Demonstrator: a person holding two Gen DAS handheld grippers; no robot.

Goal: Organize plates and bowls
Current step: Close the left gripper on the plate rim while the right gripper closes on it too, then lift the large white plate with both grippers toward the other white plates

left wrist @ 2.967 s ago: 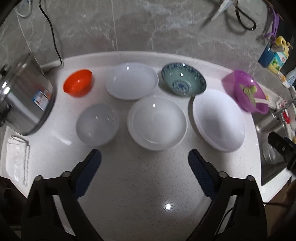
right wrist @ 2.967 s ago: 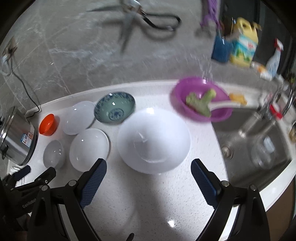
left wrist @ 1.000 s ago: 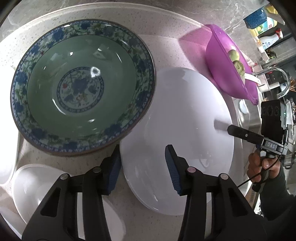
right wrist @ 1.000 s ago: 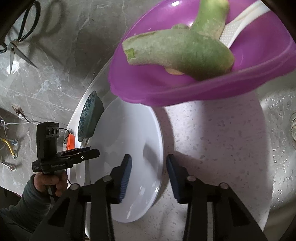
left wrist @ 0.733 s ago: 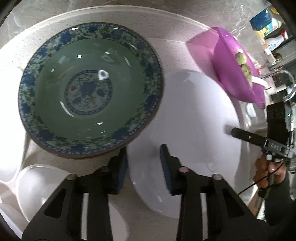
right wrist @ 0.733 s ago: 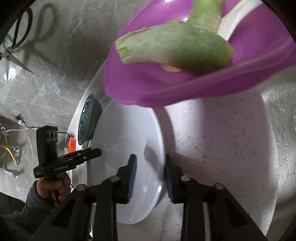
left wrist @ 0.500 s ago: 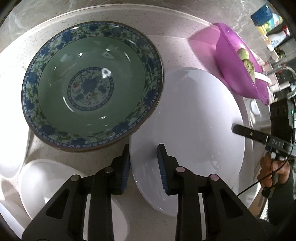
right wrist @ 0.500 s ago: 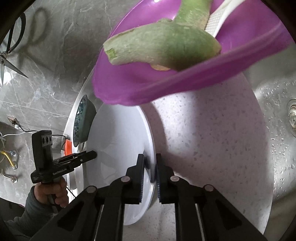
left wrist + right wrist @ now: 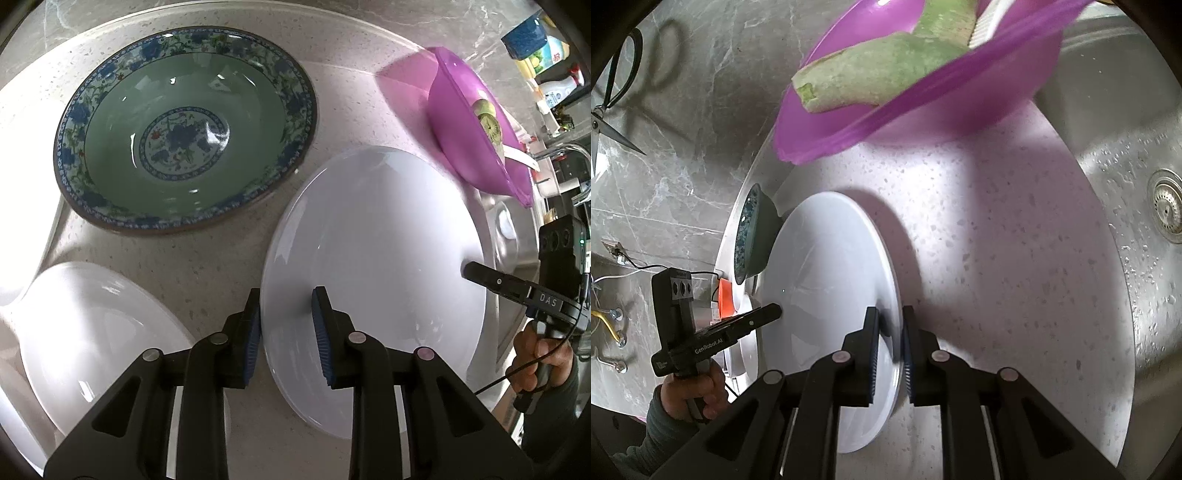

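Note:
A large white plate (image 9: 373,258) lies on the speckled counter, to the right of a green bowl with a blue flower pattern (image 9: 184,125). My left gripper (image 9: 286,321) is shut on the plate's left rim, one pad outside and one on the inner face. My right gripper (image 9: 889,339) is shut on the opposite rim of the plate (image 9: 820,295), which casts a broad shadow on the counter. Each view shows the other gripper at the far rim: the right one (image 9: 480,275), the left one (image 9: 764,314), each in a hand.
A purple bowl (image 9: 894,122) holding a green vegetable piece and a white spoon stands just beyond the plate. A white bowl (image 9: 92,332) sits left of the plate, an orange bowl (image 9: 724,299) farther off. The steel sink (image 9: 1145,166) opens to the right. Scissors (image 9: 609,96) hang on the marble wall.
Both grippers have closed from half open onto the white plate's opposite rims. The plate now stands farther from the green bowl. The purple bowl has shifted up and right in the right wrist view.

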